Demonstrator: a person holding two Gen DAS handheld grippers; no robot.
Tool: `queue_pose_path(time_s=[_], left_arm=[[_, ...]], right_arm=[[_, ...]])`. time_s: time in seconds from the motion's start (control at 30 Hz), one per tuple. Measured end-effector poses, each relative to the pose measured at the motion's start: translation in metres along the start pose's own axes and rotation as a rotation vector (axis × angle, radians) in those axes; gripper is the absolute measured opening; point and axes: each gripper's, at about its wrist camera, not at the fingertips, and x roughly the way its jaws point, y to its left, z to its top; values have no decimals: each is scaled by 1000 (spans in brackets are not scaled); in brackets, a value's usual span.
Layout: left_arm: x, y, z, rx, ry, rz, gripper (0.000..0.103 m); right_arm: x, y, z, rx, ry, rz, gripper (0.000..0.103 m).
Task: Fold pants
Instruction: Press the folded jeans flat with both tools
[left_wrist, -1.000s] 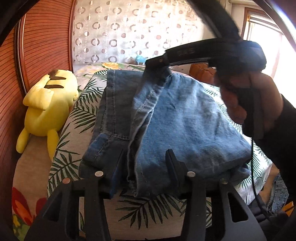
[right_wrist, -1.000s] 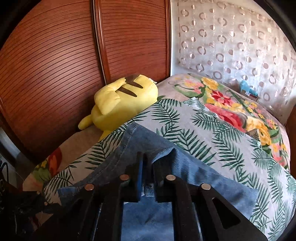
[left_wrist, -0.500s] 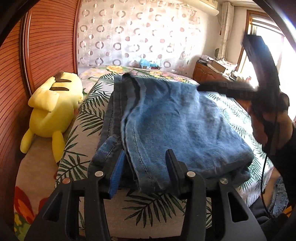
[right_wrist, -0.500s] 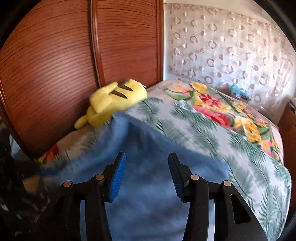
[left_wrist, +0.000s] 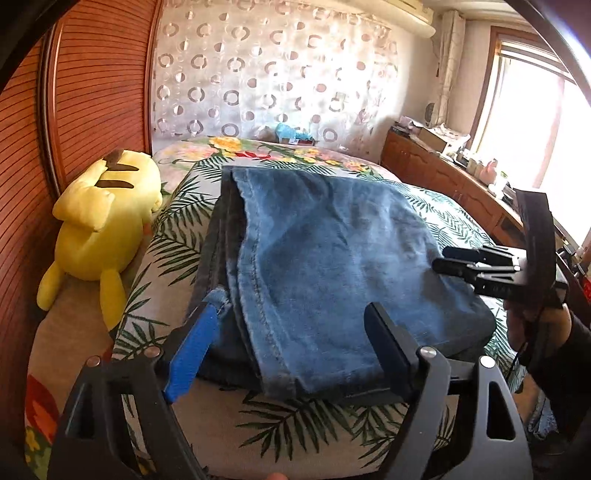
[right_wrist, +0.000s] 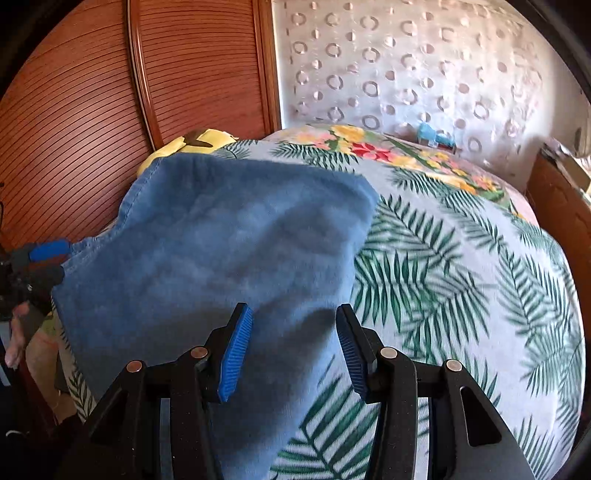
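Observation:
Blue jeans (left_wrist: 325, 266) lie folded in a flat stack on the palm-leaf bedspread (left_wrist: 177, 236). My left gripper (left_wrist: 291, 350) is at the stack's near edge and its jaws are opening. The denim lies between the wide-apart fingers, and the pads do not press on it. A hand holds my right gripper (left_wrist: 443, 258) at the stack's right side. In the right wrist view my right gripper (right_wrist: 295, 347) stands open just above the jeans (right_wrist: 229, 251), holding nothing. My left gripper (right_wrist: 44, 258) shows at that view's left edge.
A yellow plush toy (left_wrist: 99, 229) lies to the left of the jeans, against the slatted wooden doors (left_wrist: 92, 92). A wooden cabinet (left_wrist: 443, 177) with clutter runs along the bed's right side under a window. A small blue toy (left_wrist: 291, 131) sits at the head of the bed.
My right gripper let go of the jeans' lifted end, which now lies flat on the stack, and moved right and down. My left gripper's jaws spread wider off the near edge.

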Motion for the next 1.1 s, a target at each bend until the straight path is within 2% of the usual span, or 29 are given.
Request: queue_pose_path(time_s=[0.23, 0.43, 0.93, 1.1], left_arm=[[0, -12, 8, 39, -11, 24, 85], [11, -22, 9, 62, 12, 13, 86], [35, -52, -2, 104, 72, 18, 85], [46, -50, -11, 102, 102, 28, 85]], right_arm=[[-17, 4, -19, 30, -16, 20, 49], [-14, 8, -34, 22, -3, 12, 50], [-13, 1, -33, 58, -5, 41, 52], [-11, 2, -31, 61, -5, 41, 52]])
